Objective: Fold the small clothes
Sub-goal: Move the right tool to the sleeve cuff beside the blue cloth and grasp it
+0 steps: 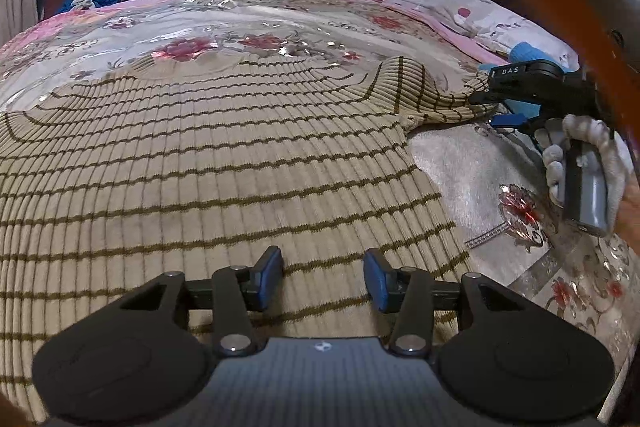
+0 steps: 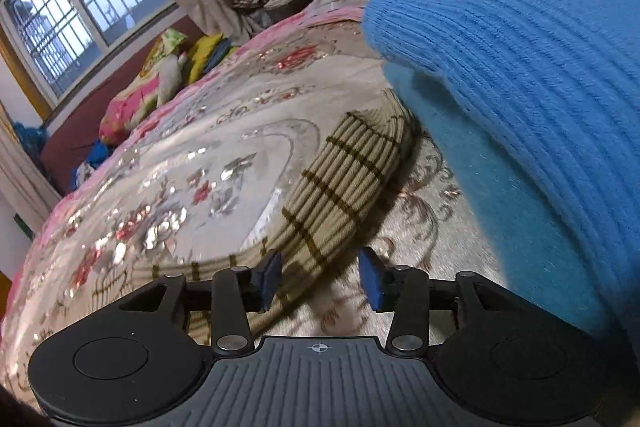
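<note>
Left view alone shows ribbed striped sweater [image 1: 208, 163] body; right view, blue knit [image 2: 520, 75]. Left gripper [image 1: 323, 277], right gripper [image 2: 320, 277]: jaws apart, empty.

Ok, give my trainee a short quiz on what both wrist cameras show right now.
1. True or false: the left gripper is shut on the striped sweater.
2. In the right wrist view, what lies right beside the sweater's sleeve? A) a blue knit garment B) a red towel C) a pair of jeans
3. Fill in: the sweater is spread out on a floral ____.

Key
1. False: its jaws stand open above the sweater.
2. A
3. bedspread
</note>
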Motion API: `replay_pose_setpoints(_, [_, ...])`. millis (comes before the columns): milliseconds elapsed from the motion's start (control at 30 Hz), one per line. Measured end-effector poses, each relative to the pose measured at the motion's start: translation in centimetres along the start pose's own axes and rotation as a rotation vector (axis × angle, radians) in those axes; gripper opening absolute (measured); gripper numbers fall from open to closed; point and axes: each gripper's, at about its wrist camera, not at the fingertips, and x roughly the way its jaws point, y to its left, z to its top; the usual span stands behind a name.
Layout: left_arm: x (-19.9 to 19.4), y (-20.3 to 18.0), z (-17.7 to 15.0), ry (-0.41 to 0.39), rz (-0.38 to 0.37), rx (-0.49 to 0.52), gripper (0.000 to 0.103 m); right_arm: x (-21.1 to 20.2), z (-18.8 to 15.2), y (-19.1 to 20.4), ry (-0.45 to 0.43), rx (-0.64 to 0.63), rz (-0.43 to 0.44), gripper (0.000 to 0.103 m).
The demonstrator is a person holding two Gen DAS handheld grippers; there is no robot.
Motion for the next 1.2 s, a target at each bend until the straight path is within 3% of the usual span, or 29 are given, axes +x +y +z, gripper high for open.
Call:
replay_pose_setpoints(233, [0.2, -0.1, 0.0, -0.005, 0.002, 0.0, 0.051, 0.9, 0.6, -0.9, -0.029, 0.076, 0.05, 0.045])
replay_pose_setpoints(367, [0.0, -0.1, -0.1, -0.003, 0.001, -0.001, 0.051, 0.5, 0.7, -1.4, -0.034, 0.147, 0.13, 0.036])
replay_pose_setpoints(533, [0.0, -0.1, -0.1, -0.001, 0.002, 0.001, 0.051, -0.3, 1.1, -0.5, -0.078, 0.108, 0.208, 0.036])
replay_pose_setpoints(667, [0.0, -0.1, -0.1, -0.001, 0.0, 0.003, 0.051, 0.1, 1.3, -0.7, -0.068, 0.11, 0.198, 0.036])
replay_pose_setpoints(933, [0.2, -0.1, -0.2, -0.01, -0.012, 0.012, 0.052, 1.0, 0.9, -1.2, -0.019, 0.138, 0.022, 0.038])
replay_pose_setpoints(1200, [-0.5, 0.7, -0.8, -0.018, -0.043, 0.011, 0.052, 3.0, 1.5, -0.9, -0.051, 0.224, 0.014, 0.036])
